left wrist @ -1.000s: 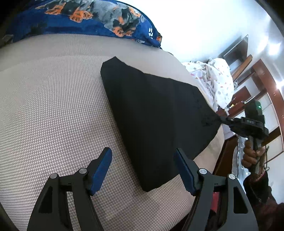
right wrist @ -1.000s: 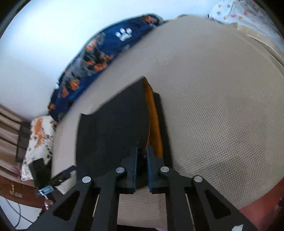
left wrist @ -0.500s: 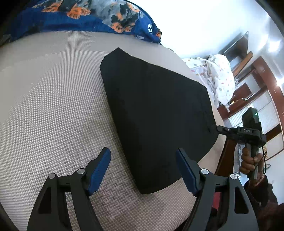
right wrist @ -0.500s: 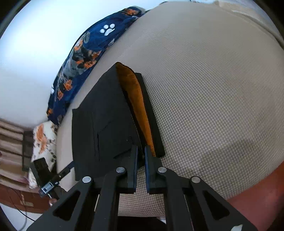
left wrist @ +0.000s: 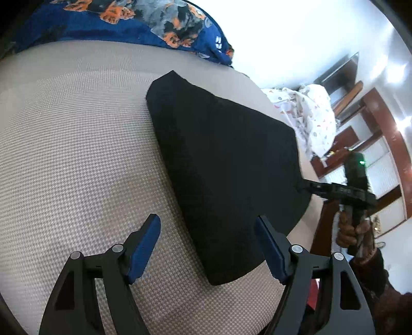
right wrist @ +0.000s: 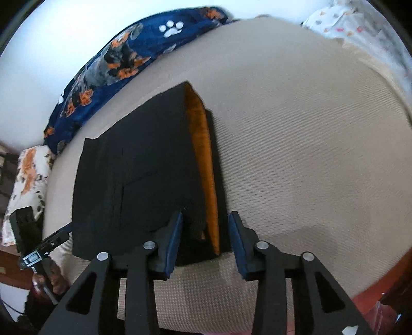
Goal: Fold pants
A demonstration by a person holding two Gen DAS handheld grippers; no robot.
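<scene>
The black pants [left wrist: 221,165] lie folded flat on the beige bed cover [left wrist: 77,154]. In the right wrist view the pants [right wrist: 144,175] show an orange lining [right wrist: 203,159] along their right edge. My left gripper [left wrist: 207,247] is open, hovering just above the pants' near corner. My right gripper [right wrist: 204,237] is open, its jaws either side of the pants' near edge by the lining. The right gripper also shows in the left wrist view [left wrist: 303,185] at the pants' far right edge.
A blue patterned blanket [left wrist: 123,23] lies along the far edge of the bed by the white wall. A white dotted cloth [left wrist: 311,113] lies at the bed's right end. A floral pillow [right wrist: 25,185] is on the left. Wooden furniture [left wrist: 381,144] stands beyond the bed.
My right gripper has let go of the pants' edge and opened. The lifted flap has been laid down flat. My left gripper stayed open and shifted little.
</scene>
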